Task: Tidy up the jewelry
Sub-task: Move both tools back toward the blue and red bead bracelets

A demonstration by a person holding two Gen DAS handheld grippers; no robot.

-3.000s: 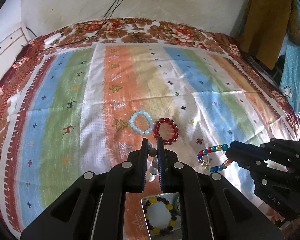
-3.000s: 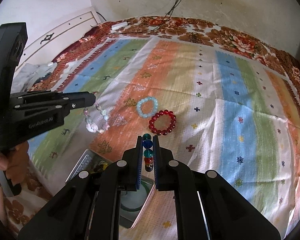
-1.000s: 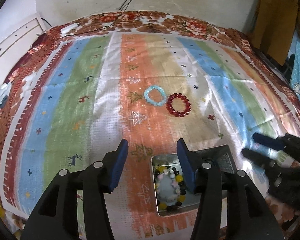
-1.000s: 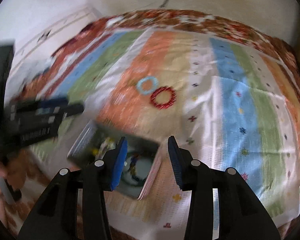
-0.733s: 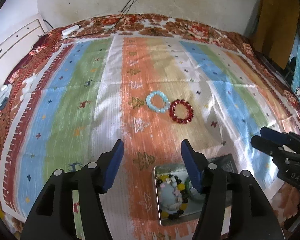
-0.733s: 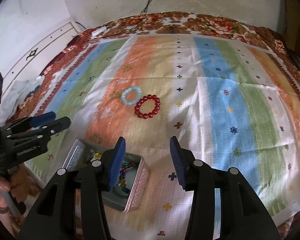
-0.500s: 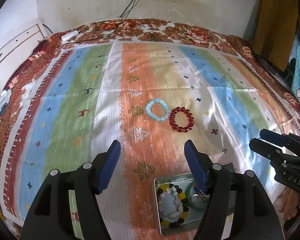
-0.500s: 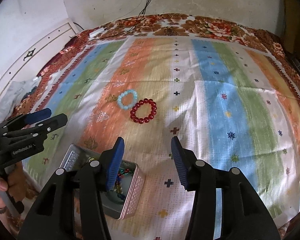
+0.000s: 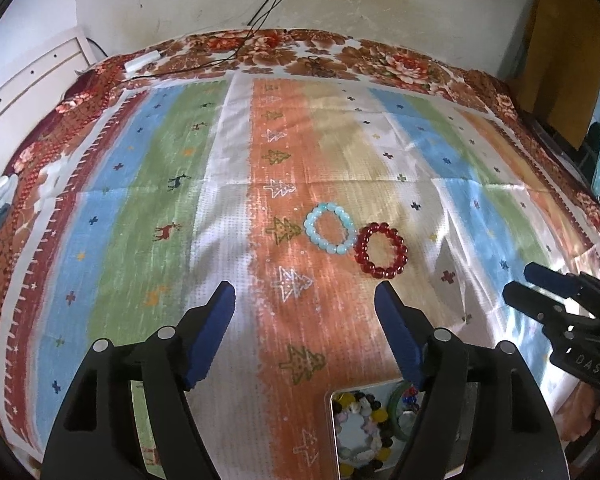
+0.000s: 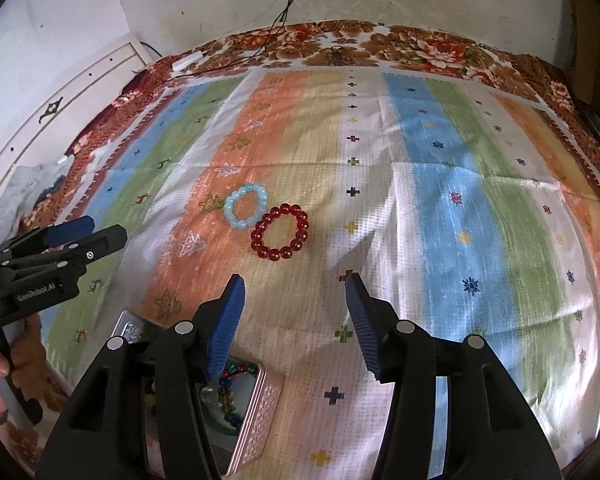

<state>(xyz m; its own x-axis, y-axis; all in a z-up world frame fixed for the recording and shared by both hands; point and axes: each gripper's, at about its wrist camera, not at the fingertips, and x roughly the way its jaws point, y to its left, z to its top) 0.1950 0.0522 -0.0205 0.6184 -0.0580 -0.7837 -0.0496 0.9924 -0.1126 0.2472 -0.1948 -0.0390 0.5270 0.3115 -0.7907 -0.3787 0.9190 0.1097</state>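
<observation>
Left wrist view: red bracelet (image 9: 381, 250) lies flat beside blue bracelet (image 9: 329, 229); both grippers empty, jaws opening.

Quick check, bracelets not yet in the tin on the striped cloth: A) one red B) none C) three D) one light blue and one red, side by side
D: the light blue bracelet and the red bracelet lie next to each other on the striped cloth, beyond the tin that already holds beaded pieces.
</observation>
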